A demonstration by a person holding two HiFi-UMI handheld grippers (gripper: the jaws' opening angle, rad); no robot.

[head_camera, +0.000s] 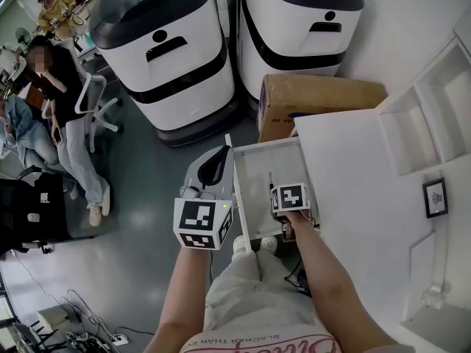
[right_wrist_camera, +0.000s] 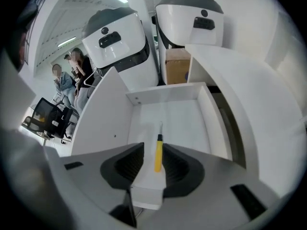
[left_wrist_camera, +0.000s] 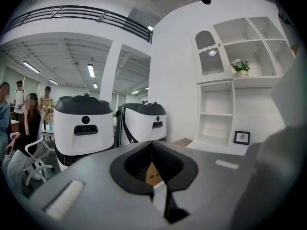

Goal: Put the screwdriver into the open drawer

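Yellow-handled screwdriver: lying flat on the drawer floor, straight below the right claw. You see it through the gap between the jaws, shaft pointing away from the claw toward the back wall.
Right claw: jaws about half apart, nothing gripped. The pads don't look like they touch the handle, it just lines up between them.
Left claw: tips closed together, empty, held off to the left of the drawer and pointing out into the room. A bit of cardboard box peeks through the hollow behind its tips.
Done so far: pretty much the whole job imo, the screwdriver is in the open drawer and let go.
Left to do: just get the right claw clear, I'd guess.
Hard to see: in the head view the right claw's marker cube and the hand cover the drawer's near end, so I can't really pick the screwdriver out there. The right claw's own body hides the drawer front in its view.
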